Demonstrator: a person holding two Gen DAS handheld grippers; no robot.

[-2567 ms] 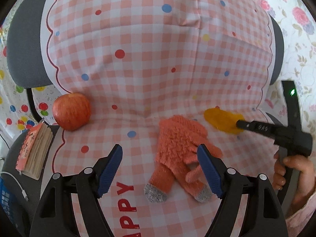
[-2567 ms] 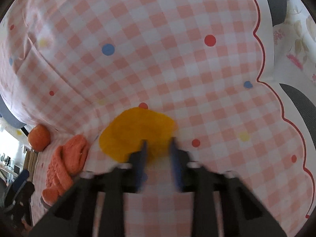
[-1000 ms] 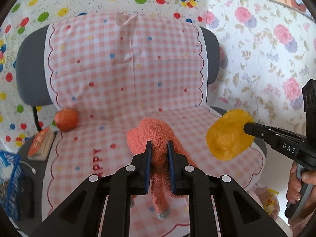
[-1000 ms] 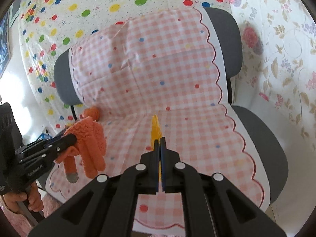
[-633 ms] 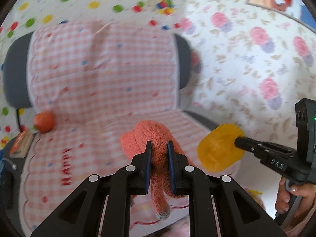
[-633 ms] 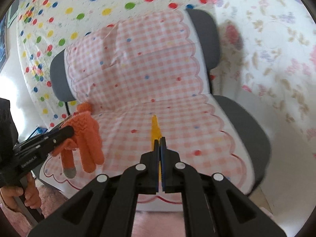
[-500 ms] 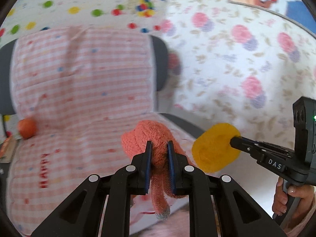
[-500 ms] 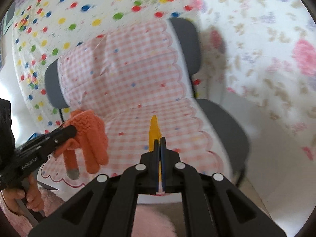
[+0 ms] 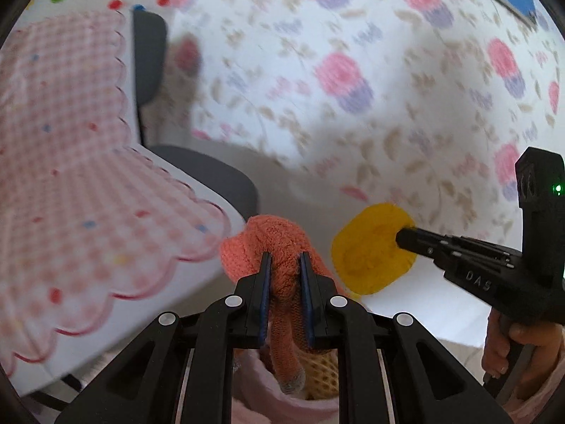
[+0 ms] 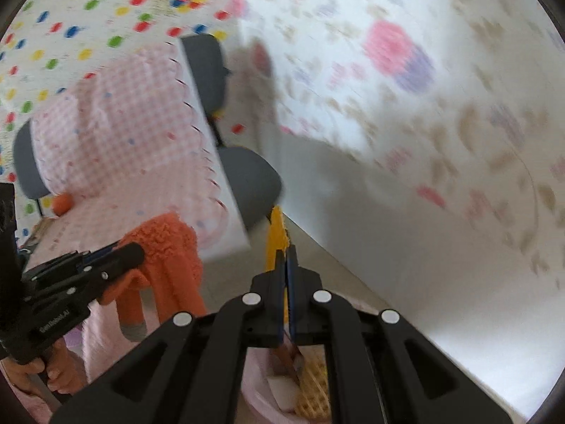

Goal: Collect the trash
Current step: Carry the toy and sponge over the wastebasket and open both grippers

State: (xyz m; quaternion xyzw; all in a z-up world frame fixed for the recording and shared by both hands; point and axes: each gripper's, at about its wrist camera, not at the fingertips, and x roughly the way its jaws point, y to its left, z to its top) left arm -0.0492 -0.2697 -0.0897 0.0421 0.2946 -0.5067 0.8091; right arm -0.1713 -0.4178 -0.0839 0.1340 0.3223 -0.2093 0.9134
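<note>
Softness is the main quality of both pieces. The orange glove (image 9: 279, 243) is thick, light and limp, so it hangs down from the left gripper (image 9: 285, 265), whose jaws are narrow and press on its middle; a hold at the bunched part is safe. The yellow disc (image 9: 367, 247) is thin, light and probably bends easily; the right gripper (image 10: 285, 258) has its jaws closed flat on the disc's edge, which seems the good place to take it. Both things are now in the air, beside the chair (image 9: 212, 173), above a pink bin (image 10: 259, 385) that already contains a yellow net. One second ago both were over the checked cloth (image 9: 91, 190) of the seat; since then the view has swung to the flowered wall (image 9: 353, 81).
</note>
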